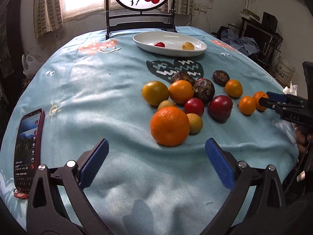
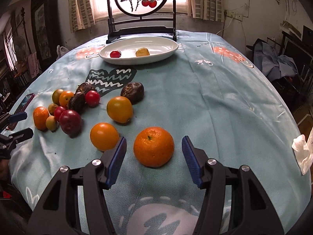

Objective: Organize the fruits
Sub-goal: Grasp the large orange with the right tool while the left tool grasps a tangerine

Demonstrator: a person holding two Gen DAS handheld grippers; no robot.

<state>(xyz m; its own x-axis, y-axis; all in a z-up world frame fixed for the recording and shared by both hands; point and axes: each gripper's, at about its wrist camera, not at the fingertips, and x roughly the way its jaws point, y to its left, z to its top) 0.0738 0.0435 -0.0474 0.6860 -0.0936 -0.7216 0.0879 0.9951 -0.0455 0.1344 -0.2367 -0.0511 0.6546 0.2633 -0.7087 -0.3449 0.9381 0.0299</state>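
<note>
Pads of your left gripper [image 1: 156,164] stand wide apart over bare blue patterned tablecloth [image 1: 97,90], holding nothing; the large dimpled orange mandarin [image 1: 169,126] lies just ahead, touching a small tan fruit. Leave it be. The dark phone [image 1: 28,148] is cut off at the edge.

From the right wrist, your right gripper [image 2: 153,160] is spread, straddling the round orange mandarin [image 2: 153,146] without touching. Centre it, close gently, lift clear of the neighbouring smooth orange fruit [image 2: 104,136], then carry it to the white oval dish [image 2: 166,53]. Its underside is hidden.
</note>
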